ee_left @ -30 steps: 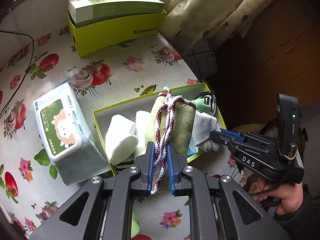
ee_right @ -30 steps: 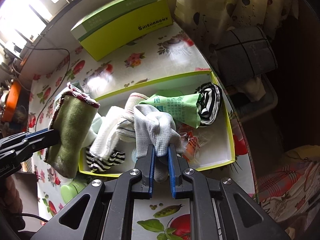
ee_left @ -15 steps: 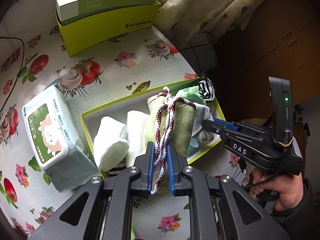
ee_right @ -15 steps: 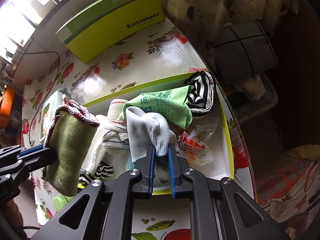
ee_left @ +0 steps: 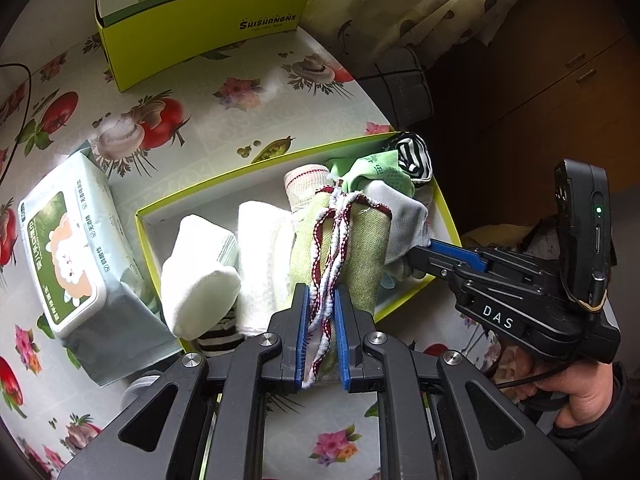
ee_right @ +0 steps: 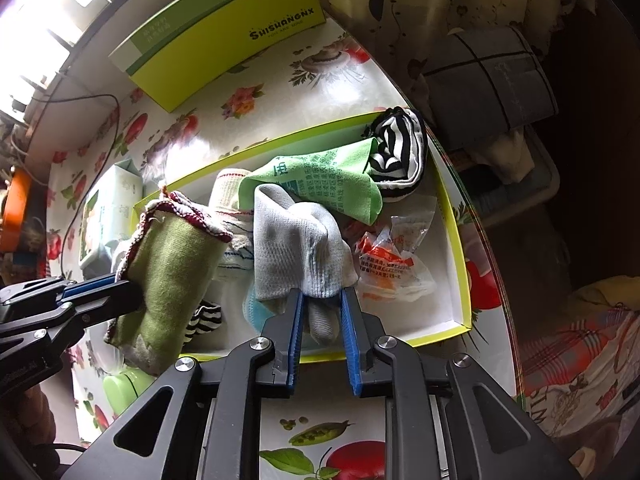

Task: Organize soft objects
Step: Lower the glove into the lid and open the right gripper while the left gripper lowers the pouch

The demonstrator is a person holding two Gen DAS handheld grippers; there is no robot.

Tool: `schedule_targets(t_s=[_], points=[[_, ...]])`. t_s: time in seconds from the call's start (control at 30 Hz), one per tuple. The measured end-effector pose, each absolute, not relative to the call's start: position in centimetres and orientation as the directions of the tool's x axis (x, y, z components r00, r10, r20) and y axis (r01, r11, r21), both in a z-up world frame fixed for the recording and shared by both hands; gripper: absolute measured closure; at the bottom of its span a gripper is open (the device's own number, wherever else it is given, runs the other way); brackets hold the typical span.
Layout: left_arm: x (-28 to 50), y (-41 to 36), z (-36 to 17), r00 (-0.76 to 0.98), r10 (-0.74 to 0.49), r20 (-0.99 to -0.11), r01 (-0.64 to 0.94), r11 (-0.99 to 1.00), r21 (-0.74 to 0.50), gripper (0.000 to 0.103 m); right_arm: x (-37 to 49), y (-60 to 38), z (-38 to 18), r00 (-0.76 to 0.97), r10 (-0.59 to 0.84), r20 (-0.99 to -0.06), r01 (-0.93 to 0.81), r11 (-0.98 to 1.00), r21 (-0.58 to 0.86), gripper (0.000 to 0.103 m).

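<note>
A shallow yellow-green box (ee_left: 256, 161) (ee_right: 460, 240) on the table holds soft items. My left gripper (ee_left: 320, 300) is shut on an olive-green cloth with red-and-white trim (ee_left: 360, 240), held above the box; it shows in the right wrist view (ee_right: 172, 264) too. My right gripper (ee_right: 322, 300) is shut on a grey-white sock (ee_right: 296, 248) over the box middle; it appears in the left wrist view (ee_left: 430, 246). In the box lie white socks (ee_left: 200, 280), a bright green cloth (ee_right: 320, 184), a black-and-white striped sock (ee_right: 400, 152) and a plastic packet (ee_right: 392, 260).
A wet-wipes pack (ee_left: 72, 248) lies left of the box. A yellow-green carton (ee_left: 200, 20) stands at the back. The table edge curves along the right, with a dark grey bundle (ee_right: 488, 80) and curtain beyond. A small green object (ee_right: 120, 384) sits by the box's near-left corner.
Both grippers have drawn back toward me with their cloths still held. The right gripper's jaws stand slightly wider around the sock.
</note>
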State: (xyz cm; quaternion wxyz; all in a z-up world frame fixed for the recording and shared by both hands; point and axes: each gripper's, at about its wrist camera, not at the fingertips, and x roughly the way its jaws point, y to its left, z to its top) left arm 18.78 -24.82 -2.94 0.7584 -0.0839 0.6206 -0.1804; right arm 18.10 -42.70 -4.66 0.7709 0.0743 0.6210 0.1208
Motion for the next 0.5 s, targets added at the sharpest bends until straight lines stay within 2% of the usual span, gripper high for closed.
schedule_targets(t_s=[0.5], points=[[19.2,-24.0,-1.7,0.207,-0.398,-0.894,0.132,0.916,-0.378,0.090,18.2,-43.2,-2.3,0.282,0.302,-0.910,-0.106,0.953,0.284,0.085]])
